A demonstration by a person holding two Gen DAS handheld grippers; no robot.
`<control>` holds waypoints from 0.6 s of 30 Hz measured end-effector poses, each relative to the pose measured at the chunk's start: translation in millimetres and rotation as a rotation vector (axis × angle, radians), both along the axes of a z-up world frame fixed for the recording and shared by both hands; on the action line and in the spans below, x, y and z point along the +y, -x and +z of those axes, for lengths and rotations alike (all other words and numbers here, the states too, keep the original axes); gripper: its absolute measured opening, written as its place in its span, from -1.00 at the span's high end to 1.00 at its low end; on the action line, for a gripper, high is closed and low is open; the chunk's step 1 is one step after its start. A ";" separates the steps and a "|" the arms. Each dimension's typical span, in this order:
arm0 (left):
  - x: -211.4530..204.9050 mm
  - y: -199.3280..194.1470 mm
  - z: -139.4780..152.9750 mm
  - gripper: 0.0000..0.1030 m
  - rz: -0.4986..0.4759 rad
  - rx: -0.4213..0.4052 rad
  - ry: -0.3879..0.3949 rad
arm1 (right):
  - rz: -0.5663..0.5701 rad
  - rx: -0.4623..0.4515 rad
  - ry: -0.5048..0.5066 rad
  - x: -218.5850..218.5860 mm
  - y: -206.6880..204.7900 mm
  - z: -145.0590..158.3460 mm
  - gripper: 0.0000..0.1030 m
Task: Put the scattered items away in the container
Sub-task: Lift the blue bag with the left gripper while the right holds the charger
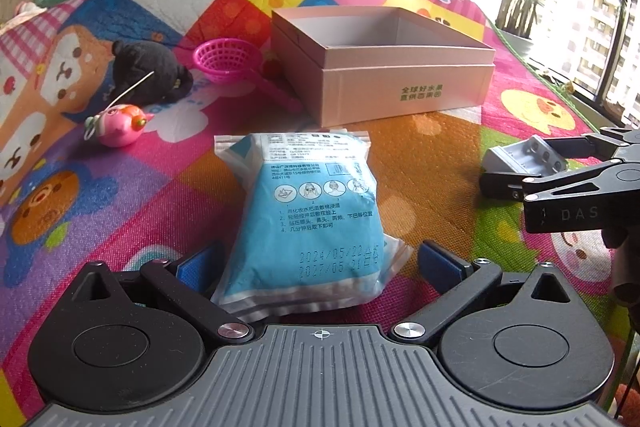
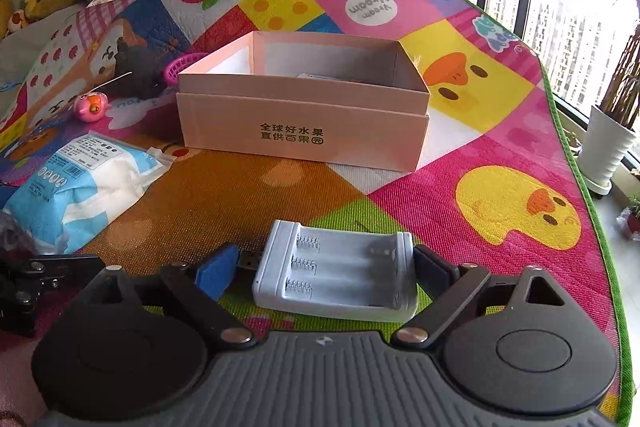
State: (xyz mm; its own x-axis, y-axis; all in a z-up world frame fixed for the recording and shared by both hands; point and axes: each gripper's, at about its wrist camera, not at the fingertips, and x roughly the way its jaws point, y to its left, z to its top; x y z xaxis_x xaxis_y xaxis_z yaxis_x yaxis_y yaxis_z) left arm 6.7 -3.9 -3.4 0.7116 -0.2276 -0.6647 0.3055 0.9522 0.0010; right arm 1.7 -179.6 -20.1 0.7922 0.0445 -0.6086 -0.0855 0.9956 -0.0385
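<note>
Now the right hand-held gripper (image 2: 326,269) stands wide around the stiff, light white plastic battery charger (image 2: 336,273); squeeze its short ends.

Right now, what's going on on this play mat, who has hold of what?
Nothing is gripped yet. The left gripper is open around the near end of the blue packet, pads clear of it. The right gripper straddles the white battery charger, one pad near its side, the other apart. The pink box sits open beyond them. The black plush toy, pink toy strainer and pink pig toy lie on the mat.
</note>
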 end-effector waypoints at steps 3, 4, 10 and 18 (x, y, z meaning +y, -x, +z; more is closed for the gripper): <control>-0.1 -0.1 0.0 -1.00 0.000 0.001 -0.001 | -0.003 -0.002 -0.018 -2.7 -0.3 -0.8 -0.82; -0.3 -0.3 -0.1 -1.00 0.001 0.002 -0.002 | -0.004 -0.001 -0.027 -3.8 -0.6 -1.1 -0.82; -0.8 -1.9 0.9 -1.00 -0.002 0.023 -0.009 | -0.019 -0.003 -0.063 -8.9 0.3 -2.7 -0.85; 2.6 -4.9 3.8 -1.00 -0.059 0.061 -0.019 | -0.013 -0.001 -0.076 -10.3 0.2 -3.2 -0.88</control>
State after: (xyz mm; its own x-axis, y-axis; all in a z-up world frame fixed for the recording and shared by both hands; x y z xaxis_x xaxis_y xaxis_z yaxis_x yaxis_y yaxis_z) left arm 11.6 -1.3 0.4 0.6552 -0.2547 -0.7113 0.3610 0.9326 -0.0013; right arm 1.6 -190.0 -23.3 0.7938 0.0800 -0.6029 -0.0721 0.9967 0.0372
